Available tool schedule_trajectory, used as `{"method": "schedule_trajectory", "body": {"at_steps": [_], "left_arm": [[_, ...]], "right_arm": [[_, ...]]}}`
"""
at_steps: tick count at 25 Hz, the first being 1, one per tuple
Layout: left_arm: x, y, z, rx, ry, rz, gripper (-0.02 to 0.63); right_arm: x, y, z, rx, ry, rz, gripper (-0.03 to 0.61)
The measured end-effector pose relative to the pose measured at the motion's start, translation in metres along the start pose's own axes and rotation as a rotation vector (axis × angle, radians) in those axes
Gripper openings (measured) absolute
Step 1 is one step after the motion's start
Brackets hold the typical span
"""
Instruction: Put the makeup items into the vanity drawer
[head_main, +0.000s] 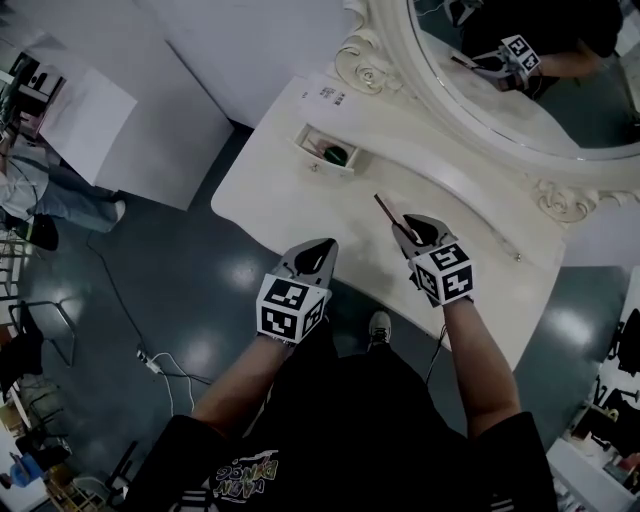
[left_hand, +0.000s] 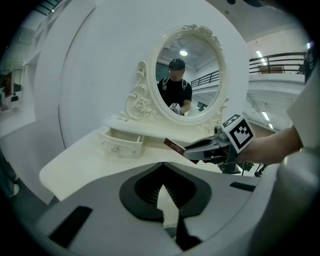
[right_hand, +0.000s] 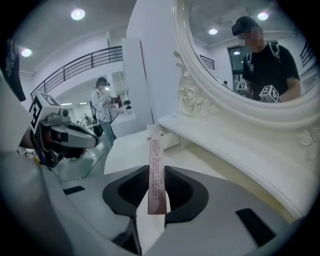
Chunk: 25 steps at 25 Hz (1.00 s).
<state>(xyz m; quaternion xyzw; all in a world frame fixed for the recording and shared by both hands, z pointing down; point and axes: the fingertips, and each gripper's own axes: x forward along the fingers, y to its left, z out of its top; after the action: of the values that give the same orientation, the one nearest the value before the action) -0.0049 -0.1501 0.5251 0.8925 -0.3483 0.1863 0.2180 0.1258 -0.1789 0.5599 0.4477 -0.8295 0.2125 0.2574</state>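
My right gripper (head_main: 408, 228) is shut on a slim brownish makeup stick (head_main: 386, 209), held a little above the white vanity top (head_main: 290, 200). In the right gripper view the stick (right_hand: 156, 172) stands upright between the pads, pointing toward the table. A small white drawer (head_main: 318, 163) is pulled open at the back left of the vanity, with a green item (head_main: 336, 155) inside it. The left gripper view shows the drawer (left_hand: 121, 144) ahead on the left and the stick (left_hand: 173, 145) to its right. My left gripper (head_main: 322, 248) hangs shut and empty at the near table edge.
An ornate oval mirror (head_main: 520, 90) rises behind the vanity on the right. A white block-shaped counter (head_main: 110, 110) stands to the left, with a person (head_main: 40, 190) beside it. A cable and plug (head_main: 150, 362) lie on the dark floor.
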Motion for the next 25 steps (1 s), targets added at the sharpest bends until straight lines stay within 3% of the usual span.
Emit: {"method": "schedule_trajectory", "body": {"at_steps": [12,25], "left_arm": [[-0.017,0.022,0.036,-0.008,-0.081,0.041,-0.002],[-0.015,0.072,0.059,-0.017,-0.112,0.043,-0.002]], "right_arm": [[-0.007,0.037,0.097,-0.018,-0.181,0.037,0.109],[0.036,0.046,0.152,-0.085,-0.203,0.001,0.108]]}}
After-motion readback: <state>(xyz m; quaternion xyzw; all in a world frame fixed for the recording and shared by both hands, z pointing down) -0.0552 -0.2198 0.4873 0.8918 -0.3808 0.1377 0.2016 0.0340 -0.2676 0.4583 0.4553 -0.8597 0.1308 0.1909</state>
